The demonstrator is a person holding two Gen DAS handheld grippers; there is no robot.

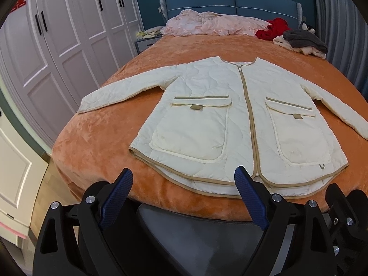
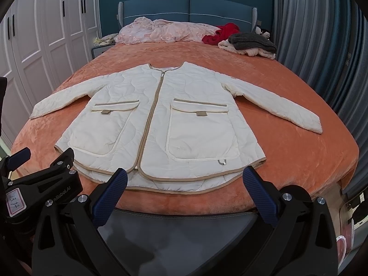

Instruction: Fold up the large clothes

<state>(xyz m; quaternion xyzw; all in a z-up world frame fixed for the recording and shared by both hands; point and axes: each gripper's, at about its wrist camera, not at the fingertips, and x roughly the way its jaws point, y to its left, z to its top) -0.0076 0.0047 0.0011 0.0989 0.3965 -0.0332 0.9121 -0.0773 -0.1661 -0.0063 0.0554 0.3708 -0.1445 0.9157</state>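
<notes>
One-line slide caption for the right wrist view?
Open right tool hovers before the zipped cream jacket, spread flat, sleeves out, on the orange bedspread.

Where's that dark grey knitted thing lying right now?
In both views the dark grey knitted garment lies at the bed's far right corner, atop cream clothes, beside the red garment.

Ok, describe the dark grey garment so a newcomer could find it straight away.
Start at the orange bed cover and look to its far right corner, near the blue headboard. The dark grey knit lies on top of a cream garment, right of a crumpled red one. It is the only grey item there.
</notes>
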